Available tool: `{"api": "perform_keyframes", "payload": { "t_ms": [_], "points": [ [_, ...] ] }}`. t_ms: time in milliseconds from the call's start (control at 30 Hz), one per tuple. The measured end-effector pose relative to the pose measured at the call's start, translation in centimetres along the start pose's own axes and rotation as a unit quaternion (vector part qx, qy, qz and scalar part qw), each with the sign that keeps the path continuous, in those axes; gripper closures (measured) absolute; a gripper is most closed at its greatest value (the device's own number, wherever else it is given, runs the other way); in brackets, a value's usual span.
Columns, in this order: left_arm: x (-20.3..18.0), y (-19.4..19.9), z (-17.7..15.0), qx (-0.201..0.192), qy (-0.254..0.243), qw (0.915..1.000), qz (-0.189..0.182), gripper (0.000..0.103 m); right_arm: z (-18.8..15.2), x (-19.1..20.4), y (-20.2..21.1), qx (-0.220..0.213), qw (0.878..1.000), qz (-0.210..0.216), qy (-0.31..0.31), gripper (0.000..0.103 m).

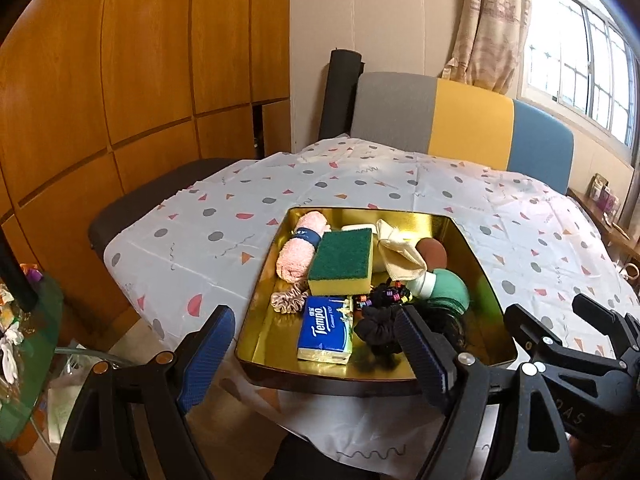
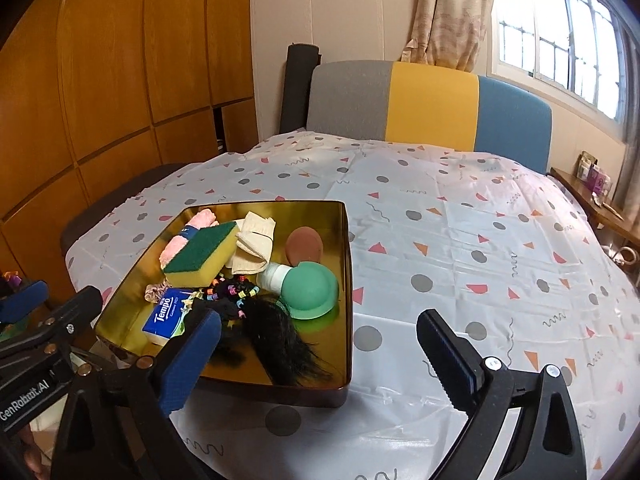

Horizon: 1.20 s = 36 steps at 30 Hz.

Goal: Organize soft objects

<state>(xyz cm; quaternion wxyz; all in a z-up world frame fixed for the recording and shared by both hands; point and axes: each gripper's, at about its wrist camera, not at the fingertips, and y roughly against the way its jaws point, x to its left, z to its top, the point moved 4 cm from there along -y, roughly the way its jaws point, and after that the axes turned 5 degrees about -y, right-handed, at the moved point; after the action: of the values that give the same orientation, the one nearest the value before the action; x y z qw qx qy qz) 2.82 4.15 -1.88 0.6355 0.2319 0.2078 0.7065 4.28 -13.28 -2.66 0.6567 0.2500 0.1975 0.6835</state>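
Observation:
A gold tin tray point(image 1: 260, 312) point(image 2: 347, 248) sits near the table's front edge. In it lie a yellow-green sponge point(image 1: 342, 260) point(image 2: 200, 256), a rolled pink towel point(image 1: 298, 248), a cream cloth point(image 1: 398, 254) point(image 2: 254, 246), a blue Tempo tissue pack point(image 1: 324, 330) point(image 2: 164, 316), a green puff point(image 2: 310, 290), a brown puff point(image 2: 304, 245), hair ties point(image 2: 230, 290) and a black hairpiece point(image 2: 276, 340). My left gripper point(image 1: 316, 356) is open and empty, in front of the tray. My right gripper point(image 2: 320, 354) is open and empty, over the tray's near right corner.
The table wears a white patterned cloth point(image 2: 460, 240). A grey, yellow and blue chair back point(image 2: 428, 108) stands behind it, wooden cabinets point(image 2: 100, 80) at the left, a window point(image 2: 568, 32) at the right. A cluttered glass side table point(image 1: 28, 340) is at the lower left.

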Motion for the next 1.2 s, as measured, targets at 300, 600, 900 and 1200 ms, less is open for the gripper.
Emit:
{"api": "perform_keyframes", "payload": {
  "t_ms": [300,600,900,1200],
  "points": [
    [0.43,-0.43,-0.07,0.008,0.005,0.9999,0.009,0.019,0.15,0.3,0.12,-0.004,1.0,0.0,0.003,0.004],
    [0.25,-0.43,-0.17,0.007,-0.002,0.9999,0.009,0.019,0.22,0.18,0.19,-0.006,1.0,-0.001,0.003,0.004],
    [0.32,-0.51,-0.21,0.01,-0.002,0.9999,0.01,0.019,0.27,0.15,0.23,-0.007,1.0,-0.001,0.003,0.004],
    [0.43,-0.41,-0.19,0.009,0.0,0.9999,0.013,0.019,0.34,0.27,0.25,-0.008,1.0,-0.002,0.004,0.004]
  ]
}}
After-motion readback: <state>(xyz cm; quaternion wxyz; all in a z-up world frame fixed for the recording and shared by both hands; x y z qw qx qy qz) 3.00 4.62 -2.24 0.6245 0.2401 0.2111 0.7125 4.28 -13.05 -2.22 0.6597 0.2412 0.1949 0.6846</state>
